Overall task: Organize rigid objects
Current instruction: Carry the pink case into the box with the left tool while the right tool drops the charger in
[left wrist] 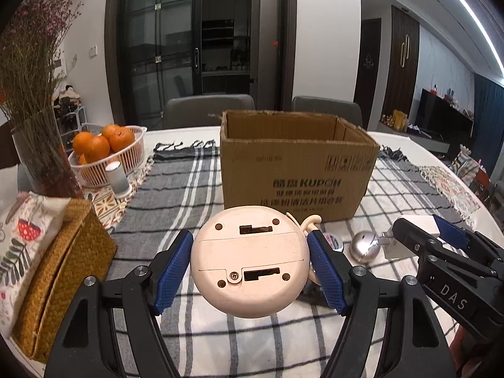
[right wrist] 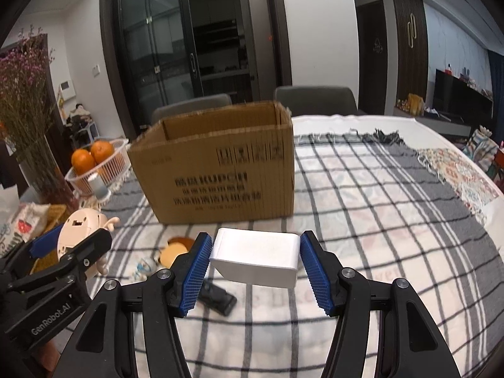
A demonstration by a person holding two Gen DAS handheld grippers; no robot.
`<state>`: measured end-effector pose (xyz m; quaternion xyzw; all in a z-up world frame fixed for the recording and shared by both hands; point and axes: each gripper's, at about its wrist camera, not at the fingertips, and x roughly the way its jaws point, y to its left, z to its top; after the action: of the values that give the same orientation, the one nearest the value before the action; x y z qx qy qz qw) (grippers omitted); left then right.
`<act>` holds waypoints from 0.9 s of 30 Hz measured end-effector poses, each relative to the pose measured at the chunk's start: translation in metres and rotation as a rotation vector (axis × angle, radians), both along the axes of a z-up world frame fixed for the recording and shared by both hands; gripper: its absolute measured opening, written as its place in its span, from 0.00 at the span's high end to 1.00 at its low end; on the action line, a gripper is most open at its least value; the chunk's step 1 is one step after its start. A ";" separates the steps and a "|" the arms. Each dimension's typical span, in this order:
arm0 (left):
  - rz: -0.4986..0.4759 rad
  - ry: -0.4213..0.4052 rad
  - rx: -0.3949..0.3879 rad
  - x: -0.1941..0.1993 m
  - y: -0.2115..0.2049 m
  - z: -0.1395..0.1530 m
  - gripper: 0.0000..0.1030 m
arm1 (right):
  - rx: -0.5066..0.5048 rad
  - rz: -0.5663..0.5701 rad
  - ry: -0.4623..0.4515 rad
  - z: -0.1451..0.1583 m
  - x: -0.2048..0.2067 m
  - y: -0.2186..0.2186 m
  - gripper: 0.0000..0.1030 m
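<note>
Cardboard box (left wrist: 296,173): open-topped, straight ahead of both tongs. Left tongs (left wrist: 252,267) clamped on round cream gadget (left wrist: 250,260); right tongs (right wrist: 253,266) clamped on white block (right wrist: 256,256), broadside.

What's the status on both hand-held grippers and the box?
Left hand-held gripper shut on round cream gadget. Right hand-held gripper shut on white charger block. Cardboard box open ahead, path clear.

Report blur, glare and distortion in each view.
Left wrist view: fisheye bends the ceiling light strip and blackens the corners; the box print is soft, the round device sharp. Right wrist view: same curved edges; the box text is blurred, the white block washed out, nearly featureless.
</note>
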<state>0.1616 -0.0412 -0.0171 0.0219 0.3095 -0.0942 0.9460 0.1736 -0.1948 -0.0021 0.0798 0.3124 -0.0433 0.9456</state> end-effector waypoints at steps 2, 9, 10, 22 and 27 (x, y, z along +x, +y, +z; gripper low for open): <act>-0.005 -0.010 -0.007 0.003 0.000 0.005 0.28 | 0.003 -0.002 -0.019 0.006 0.002 0.000 0.43; -0.037 -0.027 -0.015 0.025 -0.002 0.023 0.28 | 0.008 -0.006 -0.089 0.028 0.015 -0.001 0.43; -0.041 -0.032 -0.015 0.029 -0.003 0.026 0.28 | 0.011 -0.004 -0.095 0.029 0.016 0.000 0.43; -0.093 -0.017 -0.024 0.078 -0.012 0.053 0.28 | 0.046 0.021 -0.137 0.058 0.065 -0.010 0.43; -0.110 -0.008 -0.006 0.100 -0.016 0.063 0.28 | 0.049 0.039 -0.130 0.067 0.087 -0.013 0.43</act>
<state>0.2617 -0.0567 0.0456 0.0366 0.3039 -0.1469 0.9406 0.2603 -0.2076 0.0650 0.0996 0.2526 -0.0117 0.9624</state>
